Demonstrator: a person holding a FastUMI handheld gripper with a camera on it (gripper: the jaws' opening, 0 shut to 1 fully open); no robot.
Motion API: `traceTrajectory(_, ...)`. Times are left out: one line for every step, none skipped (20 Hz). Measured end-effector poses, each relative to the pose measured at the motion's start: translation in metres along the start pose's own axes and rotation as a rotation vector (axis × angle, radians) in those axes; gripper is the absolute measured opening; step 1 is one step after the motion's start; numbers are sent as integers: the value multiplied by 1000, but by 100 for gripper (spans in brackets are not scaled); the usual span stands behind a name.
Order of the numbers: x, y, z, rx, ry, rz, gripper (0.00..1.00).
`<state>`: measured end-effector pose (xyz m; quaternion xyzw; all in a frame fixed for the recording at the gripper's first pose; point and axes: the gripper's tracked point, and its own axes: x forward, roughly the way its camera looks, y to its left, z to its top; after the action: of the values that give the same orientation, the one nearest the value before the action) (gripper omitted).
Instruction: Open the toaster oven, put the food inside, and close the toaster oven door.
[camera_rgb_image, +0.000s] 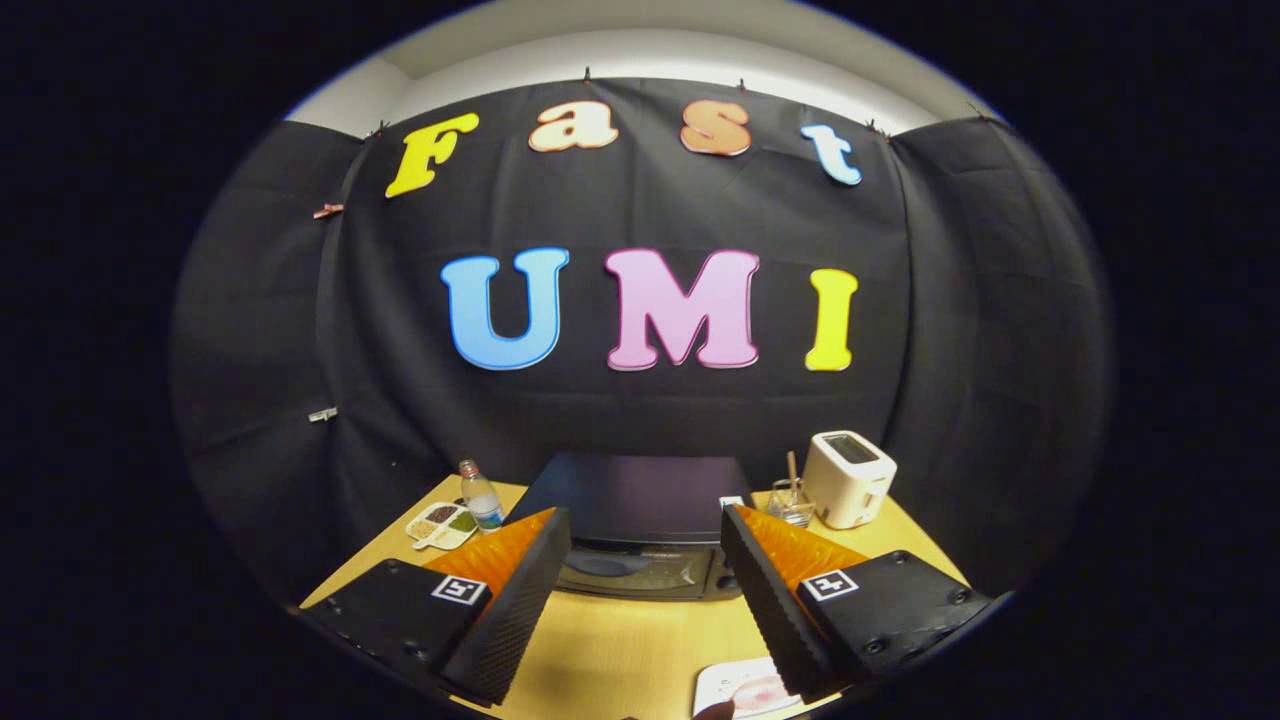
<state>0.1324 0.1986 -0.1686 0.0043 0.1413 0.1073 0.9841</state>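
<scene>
Facing the hand-held gripper across the wooden desk stood the toaster oven, door closed, just beyond the fingers. The fingers were spread wide and held nothing. The food on a small plate lay near the right finger. To open well, I think the fingers should descend squarely on the door's top edge, then pull gently downward.

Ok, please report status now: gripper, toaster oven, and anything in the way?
Gripper open, holding nothing. Toaster oven ahead between the fingers, door shut. Food plate by the right finger, untouched. Nothing in the way.
</scene>
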Motion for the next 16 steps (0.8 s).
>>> traceTrajectory(14,8,-12,-2,27,6,98)
traceTrajectory(29,13,-25,-5,55,8,98)
traceTrajectory(42,17,-38,-9,81,7,98)
traceTrajectory(56,19,-53,-11,111,2,98)
traceTrajectory(69,22,-67,-5,142,-2,98)
traceTrajectory(81,24,-82,9,175,-7,99)
traceTrajectory(92,26,-93,30,202,-13,98)
traceTrajectory(99,25,-108,44,228,-20,98)
traceTrajectory(107,25,-120,48,250,-29,99)
traceTrajectory(116,27,-127,39,263,-39,98)
traceTrajectory(124,29,-131,29,272,-46,99)
traceTrajectory(132,30,-134,30,280,-50,99)
traceTrajectory(138,30,-137,41,287,-56,98)
traceTrajectory(144,27,-136,46,277,-69,98)
traceTrajectory(149,26,-136,51,263,-81,99)
traceTrajectory(151,26,-138,57,277,-92,98)
